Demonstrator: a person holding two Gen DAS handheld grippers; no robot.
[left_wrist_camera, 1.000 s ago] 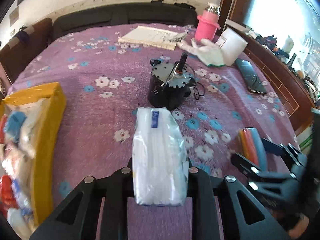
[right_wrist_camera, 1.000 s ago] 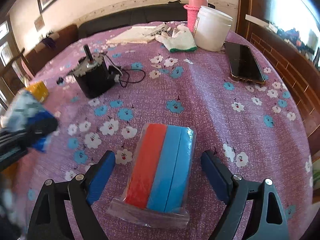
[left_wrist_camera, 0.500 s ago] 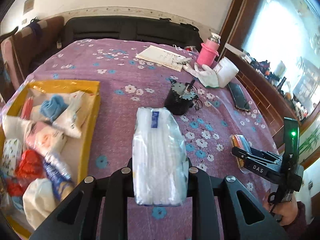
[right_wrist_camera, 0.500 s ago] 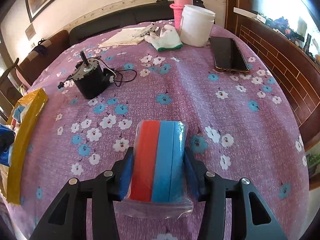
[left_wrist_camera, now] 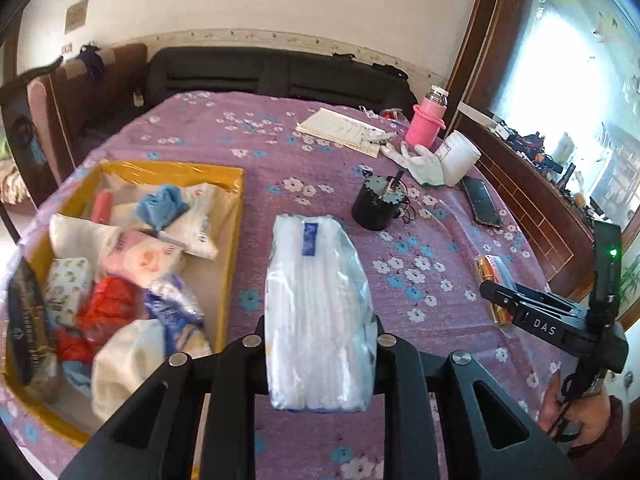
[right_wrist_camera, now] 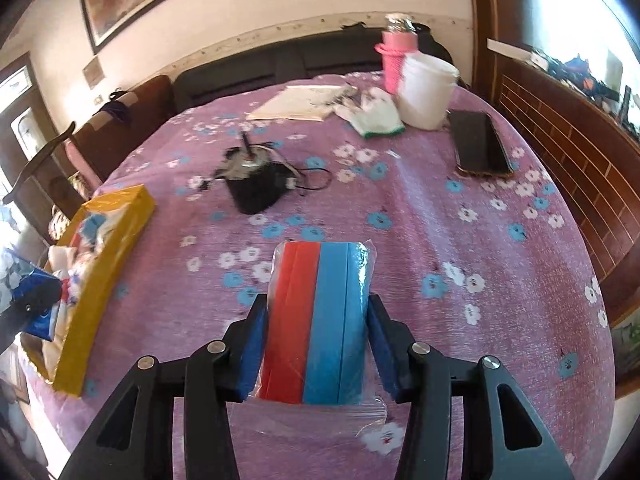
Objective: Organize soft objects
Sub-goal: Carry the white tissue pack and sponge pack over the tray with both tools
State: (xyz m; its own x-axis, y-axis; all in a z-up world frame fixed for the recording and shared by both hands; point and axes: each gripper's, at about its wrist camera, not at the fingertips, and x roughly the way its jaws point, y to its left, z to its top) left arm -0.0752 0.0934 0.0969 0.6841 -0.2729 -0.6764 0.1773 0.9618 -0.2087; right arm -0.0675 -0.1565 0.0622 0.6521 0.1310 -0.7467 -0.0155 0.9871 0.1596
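Clear-wrapped white pack (left_wrist_camera: 318, 312) is clamped in our left gripper (left_wrist_camera: 320, 340), raised beside the yellow box (left_wrist_camera: 232, 240); our right gripper (right_wrist_camera: 316, 336) clamps the red-and-blue sponge pack (right_wrist_camera: 320, 312). Next, we judge: carry both over the box, release.

both views look forward and down along their own claws from above the desk (left_wrist_camera: 280, 136); both take in the yellow box (left_wrist_camera: 234, 216) and black motor (right_wrist_camera: 256, 188).

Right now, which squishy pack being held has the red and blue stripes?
The sponge pack clamped in the right gripper has red and blue stripes. The pack in the left gripper is the white plastic-wrapped pack, with only a small blue label.
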